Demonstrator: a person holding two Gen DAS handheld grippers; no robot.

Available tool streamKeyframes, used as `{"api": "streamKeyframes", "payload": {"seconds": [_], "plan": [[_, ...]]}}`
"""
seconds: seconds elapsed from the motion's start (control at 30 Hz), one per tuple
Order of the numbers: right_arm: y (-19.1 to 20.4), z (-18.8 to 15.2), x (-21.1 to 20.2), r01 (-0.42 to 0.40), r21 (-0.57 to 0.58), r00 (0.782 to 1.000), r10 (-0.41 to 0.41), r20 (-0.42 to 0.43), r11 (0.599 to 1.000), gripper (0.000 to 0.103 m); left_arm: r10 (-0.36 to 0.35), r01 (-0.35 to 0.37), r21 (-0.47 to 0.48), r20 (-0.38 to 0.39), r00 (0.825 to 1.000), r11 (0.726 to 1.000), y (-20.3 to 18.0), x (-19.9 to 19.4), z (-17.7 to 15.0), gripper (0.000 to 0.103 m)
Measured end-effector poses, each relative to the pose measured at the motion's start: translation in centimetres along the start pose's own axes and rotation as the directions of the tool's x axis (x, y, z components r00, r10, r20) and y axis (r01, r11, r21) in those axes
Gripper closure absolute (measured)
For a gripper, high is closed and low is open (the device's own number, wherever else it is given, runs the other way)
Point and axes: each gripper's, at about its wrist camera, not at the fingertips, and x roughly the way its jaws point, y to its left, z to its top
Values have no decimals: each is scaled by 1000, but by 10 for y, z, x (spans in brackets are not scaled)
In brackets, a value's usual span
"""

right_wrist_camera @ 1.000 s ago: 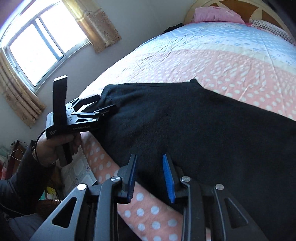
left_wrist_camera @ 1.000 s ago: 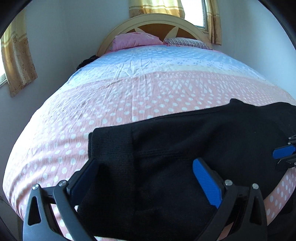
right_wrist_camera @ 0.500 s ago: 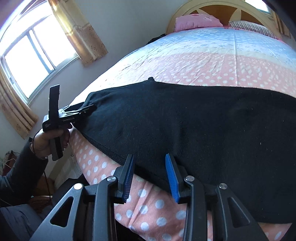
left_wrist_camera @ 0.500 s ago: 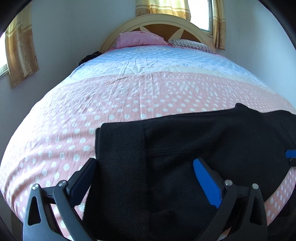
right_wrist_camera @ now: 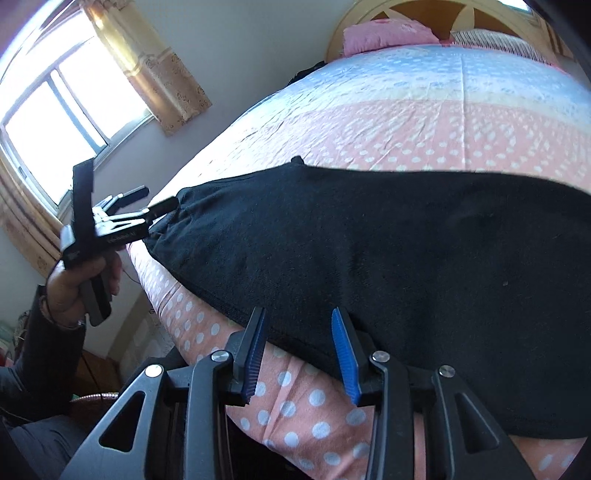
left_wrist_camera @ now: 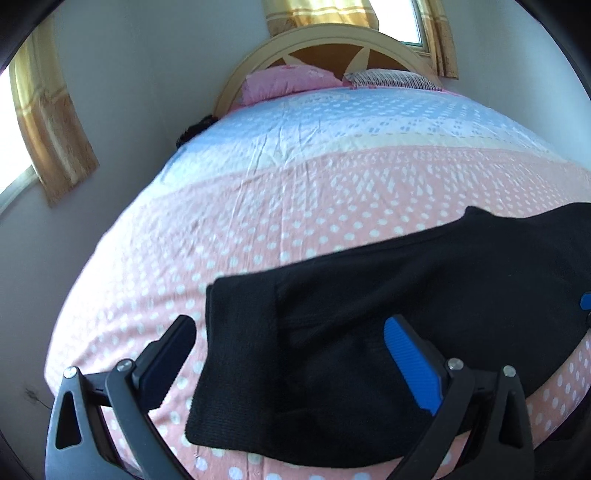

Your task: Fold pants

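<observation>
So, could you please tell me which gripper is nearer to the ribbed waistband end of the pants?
Left. The left gripper straddles the waistband; the right gripper sits further along the pants' near edge.

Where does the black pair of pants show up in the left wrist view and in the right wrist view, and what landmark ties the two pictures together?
Left wrist view: the black pants fill the lower right, one end lying between the open fingers of the left gripper.
Right wrist view: the pants stretch across the middle, from the left gripper to the right edge.
Shared landmark: the pink pillow at the headboard.

Both wrist views close, sharing pants (left_wrist_camera: 406,314)
</observation>
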Motion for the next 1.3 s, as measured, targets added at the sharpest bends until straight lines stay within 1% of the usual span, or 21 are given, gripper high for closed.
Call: {"api": "streamKeyframes", "payload": {"seconds": [0.07, 0.17, 0.3, 0.37, 0.4, 0.43, 0.5, 0.53, 0.6, 0.67, 0.73, 0.83, 0.9, 0.97, 1.0, 1.03, 1.1, 1.17, 1.2, 1.23, 1.3], "plan": [[-5, 1, -17, 14, 5, 999, -14, 42, 1000, 61, 2, -3, 20, 34, 999, 1000, -10, -13, 8, 0], [-27, 4, -52, 39, 60, 992, -46, 116, 997, 60, -3, 1, 35, 71, 997, 999, -25, -27, 20, 0], [-66, 9, -103, 108, 157, 969, -140, 206, 982, 59, 32, -41, 74, 109, 993, 996, -47, -36, 30, 0], [-95, 4, -138, 130, 237, 945, -192, 265, 963, 55, 38, -49, 97, 112, 993, 994, -58, -36, 33, 0], [-105, 1, -148, 140, 265, 935, -215, 281, 954, 48, 42, -54, 115, 104, 994, 992, -61, -34, 32, 0], [-120, -5, -163, 161, 319, 916, -262, 304, 934, 43, 73, -87, 157, 93, 993, 984, -67, -31, 32, 0], [-147, -18, -187, 159, 413, 885, -315, 344, 897, 42, 135, -153, 206, 99, 986, 967, -69, -28, 29, 0], [-157, -21, -193, 152, 442, 877, -327, 353, 884, 42, 141, -157, 216, 86, 986, 964, -68, -25, 28, 0], [-175, -30, -202, 136, 506, 864, -352, 360, 852, 42, 138, -146, 207, 52, 989, 967, -57, -21, 23, 0], [-186, -34, -202, 126, 541, 862, -362, 355, 831, 42, 191, -193, 201, 29, 981, 960, -39, -15, 19, 0], [-191, -37, -200, 128, 553, 864, -367, 346, 823, 42, 244, -242, 176, 15, 970, 954, -16, -14, 15, 0], [-187, -36, -194, 146, 538, 870, -367, 330, 830, 42, 286, -283, 96, -9, 958, 954, 29, -18, 12, 0], [-188, -40, -198, 141, 540, 865, -369, 340, 829, 42, 328, -326, 64, -17, 945, 943, 50, -19, 10, 0], [-195, -43, -205, 142, 562, 856, -387, 344, 815, 42, 372, -372, -8, -23, 928, 928, 72, -23, 9, 0], [-200, -46, -213, 147, 582, 846, -407, 345, 799, 42, 367, -368, -47, -21, 930, 929, 77, -25, 10, 0], [-203, -49, -220, 150, 599, 838, -423, 346, 787, 42, 327, -326, -90, -9, 945, 941, 78, -29, 11, 0], [-215, -58, -241, 145, 639, 812, -460, 360, 755, 42, 254, -249, -117, 22, 967, 961, 68, -33, 15, 0], [-233, -75, -273, 139, 697, 768, -521, 372, 704, 42, 164, -158, -93, 61, 985, 983, 36, -33, 24, 0], [-238, -81, -284, 140, 716, 754, -543, 371, 684, 42, 113, -107, -74, 77, 991, 991, 18, -33, 27, 0], [-250, -95, -302, 143, 751, 729, -582, 361, 644, 42, 47, -43, -49, 91, 995, 998, -6, -31, 31, 0], [-264, -115, -322, 138, 800, 701, -628, 338, 584, 42, -52, 53, -6, 91, 994, 999, -44, -27, 37, 0]]}}
